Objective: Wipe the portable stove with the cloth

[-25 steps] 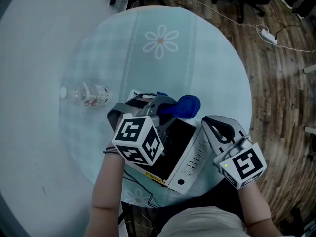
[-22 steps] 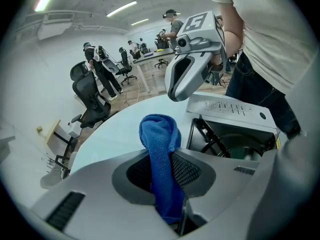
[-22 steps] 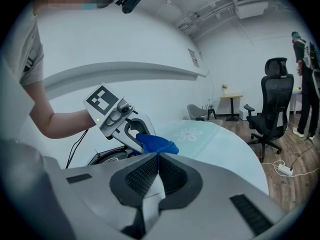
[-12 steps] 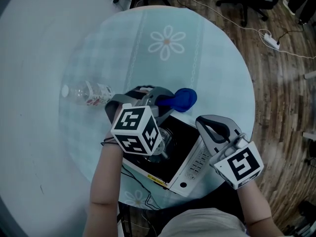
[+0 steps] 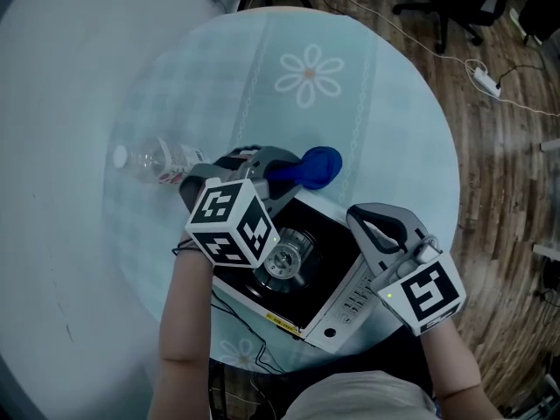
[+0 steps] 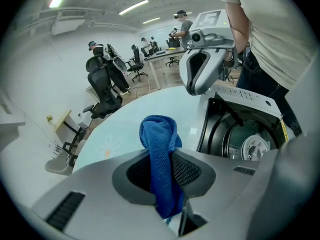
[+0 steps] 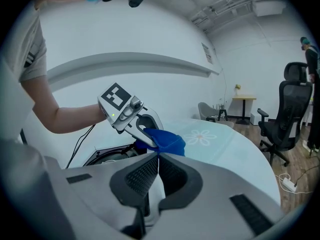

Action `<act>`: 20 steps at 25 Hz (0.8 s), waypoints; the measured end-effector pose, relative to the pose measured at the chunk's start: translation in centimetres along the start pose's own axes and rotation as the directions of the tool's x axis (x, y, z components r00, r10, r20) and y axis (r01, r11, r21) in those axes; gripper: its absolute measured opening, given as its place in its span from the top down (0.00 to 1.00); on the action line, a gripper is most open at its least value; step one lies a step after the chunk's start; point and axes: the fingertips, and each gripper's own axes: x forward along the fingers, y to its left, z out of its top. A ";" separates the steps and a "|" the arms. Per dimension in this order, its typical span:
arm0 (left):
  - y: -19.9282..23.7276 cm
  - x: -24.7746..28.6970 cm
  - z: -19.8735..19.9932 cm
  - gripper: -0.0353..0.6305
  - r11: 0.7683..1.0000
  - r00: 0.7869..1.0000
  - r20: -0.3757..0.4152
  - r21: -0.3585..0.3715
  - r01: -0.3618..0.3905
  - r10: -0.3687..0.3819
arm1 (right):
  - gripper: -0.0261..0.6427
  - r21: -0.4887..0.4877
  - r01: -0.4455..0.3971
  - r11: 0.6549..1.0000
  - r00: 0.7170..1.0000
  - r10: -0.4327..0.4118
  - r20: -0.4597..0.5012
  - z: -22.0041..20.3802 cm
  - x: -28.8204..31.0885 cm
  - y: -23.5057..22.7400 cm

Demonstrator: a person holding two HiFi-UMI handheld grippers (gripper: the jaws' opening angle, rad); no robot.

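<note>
"The portable stove is seen on the round table; is it being wiped?"

"Not at this moment, it is judged. At the stove's near right edge the right gripper is closed on nothing. Just beyond its far edge the blue cloth is clamped in the left gripper. Lowering the cloth onto the black top is called for."

The left gripper holds the blue cloth at the portable stove's far edge; a bottle lies farther left.
</note>
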 end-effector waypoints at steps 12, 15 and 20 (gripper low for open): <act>2.0 -1.0 -2.7 0.80 0.988 0.997 0.027 -0.141 -0.061 0.065 | 0.93 -0.016 -0.035 0.999 0.999 0.034 -0.026 0.0 1.6 0.9; 2.3 -1.4 -3.2 0.80 0.982 0.996 0.035 -0.171 -0.076 0.083 | 0.93 -0.024 -0.038 0.999 0.999 0.038 -0.028 0.1 1.8 1.0; 3.1 -1.8 -4.2 0.80 0.972 0.992 0.023 -0.201 -0.121 0.128 | 0.93 -0.033 -0.051 0.998 0.998 0.050 -0.031 0.1 2.2 1.4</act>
